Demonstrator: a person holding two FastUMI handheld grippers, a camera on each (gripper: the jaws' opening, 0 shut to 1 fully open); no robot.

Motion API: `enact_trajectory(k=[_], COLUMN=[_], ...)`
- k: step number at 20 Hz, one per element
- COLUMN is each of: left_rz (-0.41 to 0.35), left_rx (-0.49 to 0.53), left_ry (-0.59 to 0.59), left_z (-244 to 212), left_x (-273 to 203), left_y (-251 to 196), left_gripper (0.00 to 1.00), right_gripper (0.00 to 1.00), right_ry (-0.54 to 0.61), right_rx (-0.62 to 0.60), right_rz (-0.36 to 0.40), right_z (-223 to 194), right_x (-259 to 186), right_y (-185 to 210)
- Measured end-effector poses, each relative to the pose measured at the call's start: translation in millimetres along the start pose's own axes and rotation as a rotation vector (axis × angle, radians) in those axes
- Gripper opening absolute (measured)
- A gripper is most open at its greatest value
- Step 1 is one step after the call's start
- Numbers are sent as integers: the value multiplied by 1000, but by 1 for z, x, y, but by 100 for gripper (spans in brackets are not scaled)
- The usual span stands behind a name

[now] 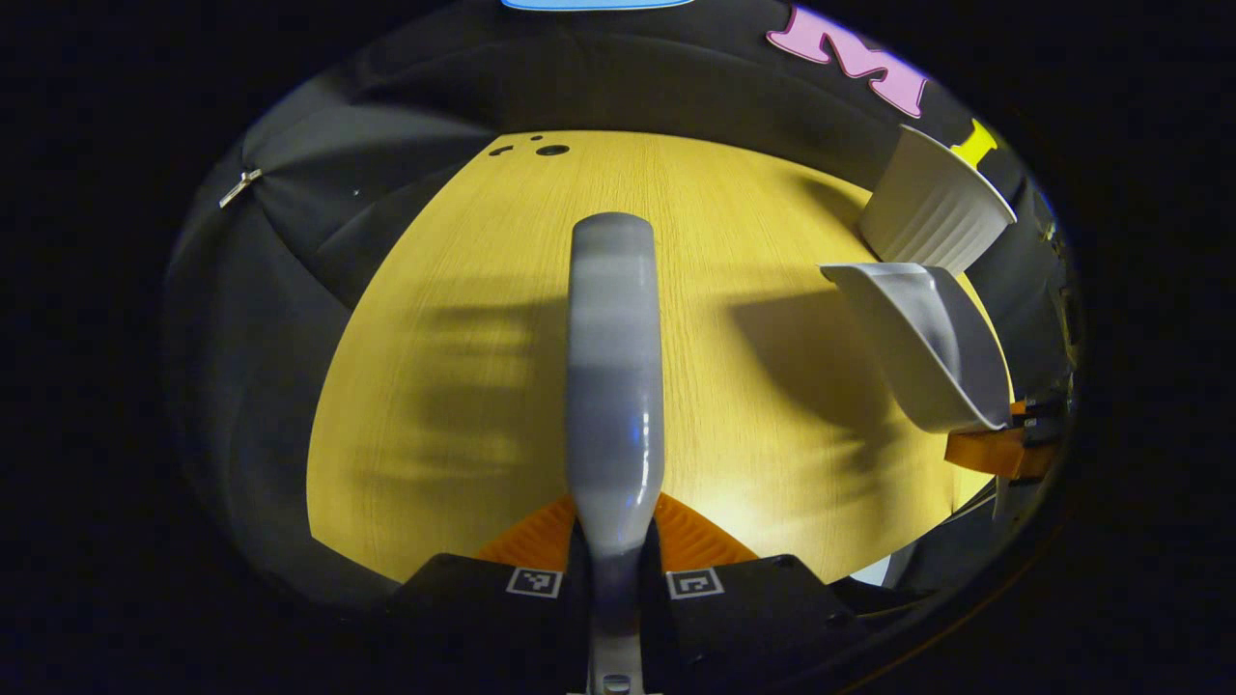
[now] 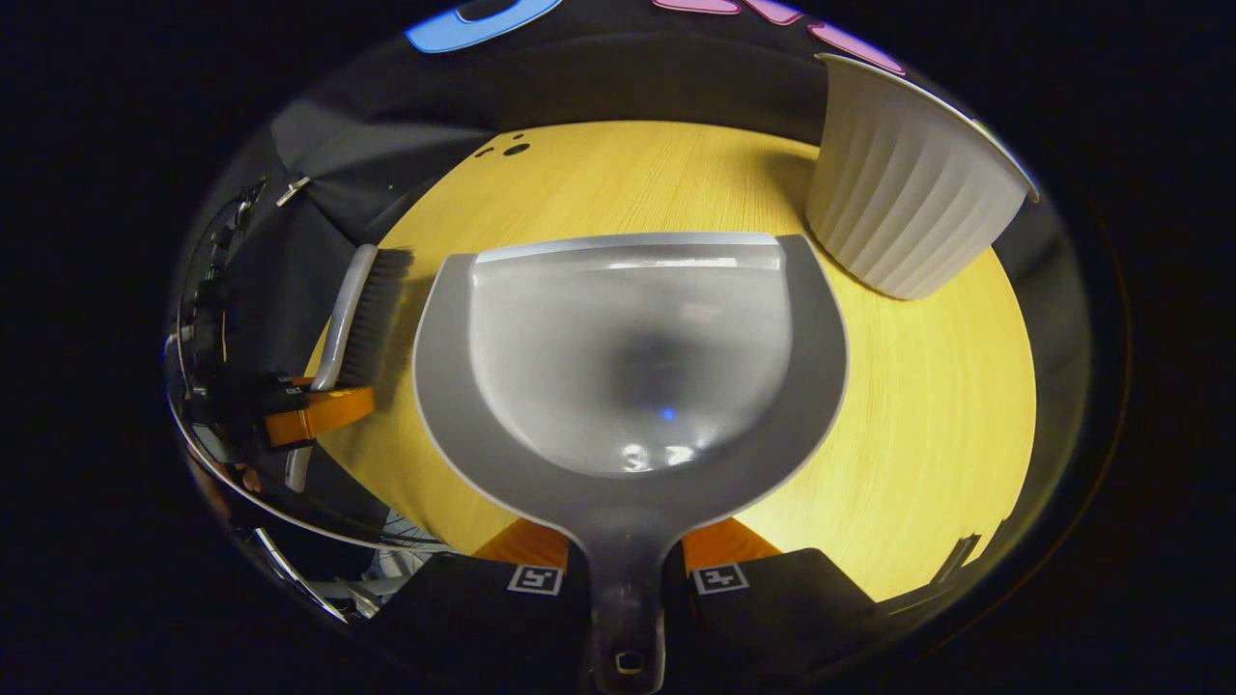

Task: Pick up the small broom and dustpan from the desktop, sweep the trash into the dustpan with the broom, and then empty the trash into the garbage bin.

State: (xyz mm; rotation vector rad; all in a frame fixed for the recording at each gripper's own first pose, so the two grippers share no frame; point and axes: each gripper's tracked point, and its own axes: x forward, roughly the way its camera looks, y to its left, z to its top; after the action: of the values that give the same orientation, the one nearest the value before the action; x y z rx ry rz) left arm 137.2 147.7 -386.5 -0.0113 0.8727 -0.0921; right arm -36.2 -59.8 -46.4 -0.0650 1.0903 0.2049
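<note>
With the left gripper (image 1: 615, 555) pinching the broom (image 1: 614, 367) and the right gripper (image 2: 626, 560) pinching the seemingly empty dustpan (image 2: 628, 357) near the bin (image 2: 908, 183), the task looks nearly done.

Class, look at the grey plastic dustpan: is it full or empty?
Empty. The grey plastic dustpan shows a bare, shiny scoop in the right gripper view, with no trash inside.

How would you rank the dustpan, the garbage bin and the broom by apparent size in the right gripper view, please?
1. dustpan, though it sits closest to the camera, which inflates it.
2. garbage bin, farther back on the table.
3. broom, seen edge-on at the left.
</note>
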Motion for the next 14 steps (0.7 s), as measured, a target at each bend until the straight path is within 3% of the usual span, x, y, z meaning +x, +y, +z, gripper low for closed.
enact_trajectory(k=[3, 9, 10, 11, 12, 14], left_rz=[10, 6, 6, 12, 19, 38], left_rx=[27, 18, 19, 22, 26, 46], left_ry=[25, 77, 89, 103, 108, 105], left_z=[2, 4, 4, 5, 4, 6], left_x=[12, 32, 37, 41, 40, 38], left_y=[-1, 0, -1, 0, 1, 1], left_gripper=[22, 29, 26, 26, 27, 28], right_gripper=[34, 34, 41, 42, 35, 37], right_ry=[37, 91, 95, 81, 84, 90], right_rx=[10, 104, 116, 116, 122, 141], right_rz=[-6, -34, -38, -41, -38, -21], right_z=[0, -11, -12, -9, -9, -9], right_x=[1, 43, 47, 46, 44, 42], right_y=[1, -11, -12, -11, -11, -4])
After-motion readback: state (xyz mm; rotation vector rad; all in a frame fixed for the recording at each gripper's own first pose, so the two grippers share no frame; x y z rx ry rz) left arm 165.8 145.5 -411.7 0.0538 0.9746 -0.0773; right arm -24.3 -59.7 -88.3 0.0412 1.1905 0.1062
